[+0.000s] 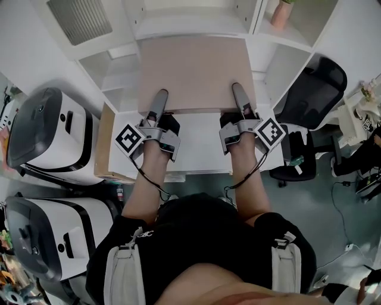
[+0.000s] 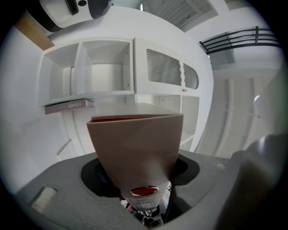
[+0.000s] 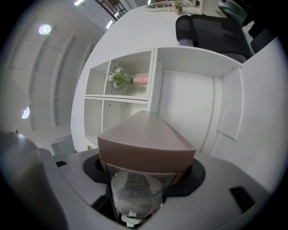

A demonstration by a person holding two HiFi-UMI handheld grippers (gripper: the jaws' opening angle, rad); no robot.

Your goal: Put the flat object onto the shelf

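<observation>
A flat, pinkish-beige box (image 1: 196, 74) is held level in front of the white shelf unit (image 1: 196, 21), above a white table (image 1: 199, 153). My left gripper (image 1: 158, 102) is shut on the box's near left edge. My right gripper (image 1: 240, 98) is shut on its near right edge. In the left gripper view the flat box (image 2: 137, 146) fills the space between the jaws, its red inner edge showing at the top. The right gripper view shows the same box (image 3: 144, 146) clamped from its other corner, with open shelf compartments (image 3: 189, 103) behind it.
A pink vase with flowers (image 3: 135, 81) stands in an upper cubby, also seen as the vase (image 1: 280, 13) at top right. A book (image 2: 69, 105) lies on a left shelf. A black office chair (image 1: 312, 89) stands at the right, and two white machines (image 1: 50, 134) at the left.
</observation>
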